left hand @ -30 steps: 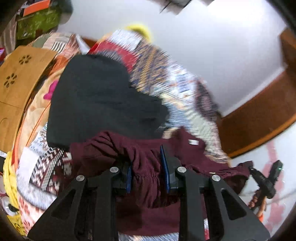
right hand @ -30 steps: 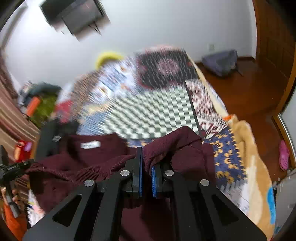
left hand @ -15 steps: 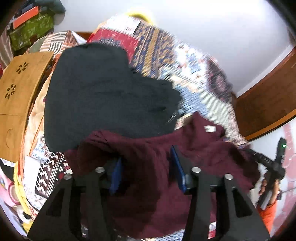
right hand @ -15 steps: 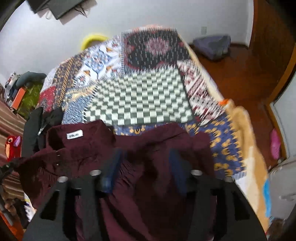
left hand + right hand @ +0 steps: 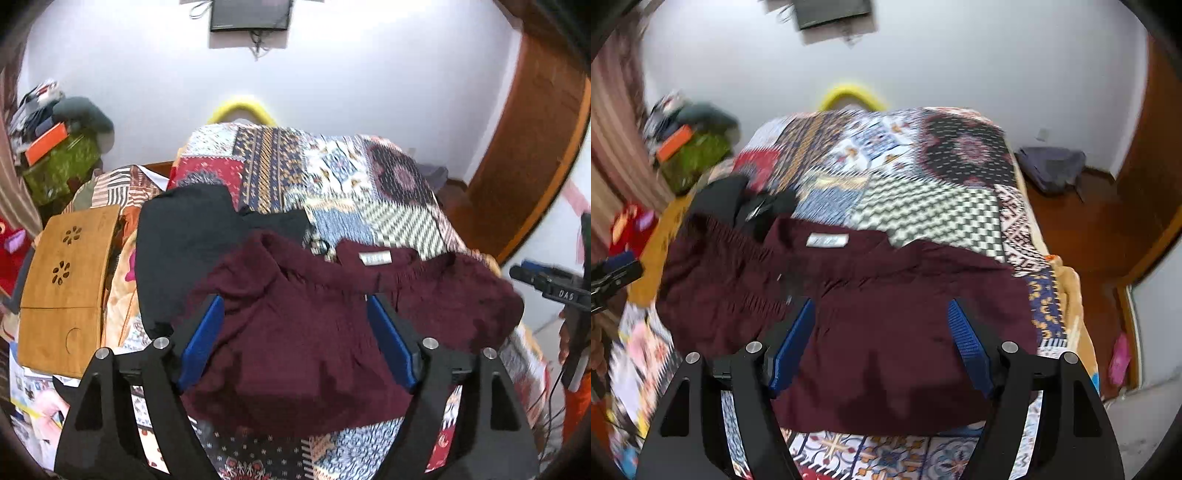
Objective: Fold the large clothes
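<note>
Maroon garment [image 5: 306,332] is laid on the bed [image 5: 934,210], collar end away, long axis left-right. Left gripper [image 5: 295,343] and right gripper [image 5: 881,343] fingers are spread above it, nothing pinched.

Only one marking can be read — the white letters "DAS" are seen on the black device [image 5: 554,286] at three o'clock in the left wrist view. A white neck label [image 5: 375,257] is sewn on the maroon garment [image 5: 314,332] — its print is too blurred to be read in either view.
</note>
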The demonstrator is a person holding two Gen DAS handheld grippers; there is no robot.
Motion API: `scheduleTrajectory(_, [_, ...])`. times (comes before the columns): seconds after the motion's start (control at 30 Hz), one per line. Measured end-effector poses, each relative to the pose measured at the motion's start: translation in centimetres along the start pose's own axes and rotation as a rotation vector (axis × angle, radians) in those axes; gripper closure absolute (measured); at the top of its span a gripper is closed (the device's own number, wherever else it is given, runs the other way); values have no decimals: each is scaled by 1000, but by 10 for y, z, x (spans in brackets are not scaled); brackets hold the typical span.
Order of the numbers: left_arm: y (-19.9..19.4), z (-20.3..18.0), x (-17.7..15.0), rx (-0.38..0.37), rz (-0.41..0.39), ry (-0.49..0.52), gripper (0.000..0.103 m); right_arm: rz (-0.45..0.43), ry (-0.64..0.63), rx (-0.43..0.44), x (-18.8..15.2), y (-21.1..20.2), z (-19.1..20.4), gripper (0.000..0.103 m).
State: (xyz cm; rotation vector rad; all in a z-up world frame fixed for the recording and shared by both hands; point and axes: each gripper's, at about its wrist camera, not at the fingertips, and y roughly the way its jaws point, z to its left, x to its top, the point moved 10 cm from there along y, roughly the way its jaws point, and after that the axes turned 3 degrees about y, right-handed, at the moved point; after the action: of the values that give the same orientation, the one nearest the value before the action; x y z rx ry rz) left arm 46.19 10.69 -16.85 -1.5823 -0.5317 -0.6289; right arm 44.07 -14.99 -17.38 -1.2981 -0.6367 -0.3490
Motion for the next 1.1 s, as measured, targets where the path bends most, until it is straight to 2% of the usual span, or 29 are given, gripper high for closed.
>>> scheduleTrajectory(0.17, [36,-20,-48,-30,89,-4,23,75,-88,5,-36,31,33,32])
scheduleTrajectory(0.27, [67,-28,-82,-68,176,-51,23,168,-124,-7,-67,61,40,32])
scheduleTrajectory(0.33, [89,-28,-104,-64,230,-89,23,244,-121,-10,-89,80,39,32])
scheduleTrajectory(0.4, [103,-26,-117,-49,249,-111,23,276,-137,-26,-107,94,38,32])
scheduleTrajectory(0.53, [115,-24,-134,-16,229,-124,23,254,-168,-51,-114,96,39,28])
scheduleTrajectory(0.7, [102,-26,-143,24,186,-97,23,246,-156,-45,-110,85,40,29])
scheduleTrajectory(0.87, [66,-4,-143,19,127,-176,23,169,-168,-42,-101,65,51,28])
scheduleTrajectory(1.1, [32,51,-138,93,47,-298,23,83,-185,-15,-85,47,73,28])
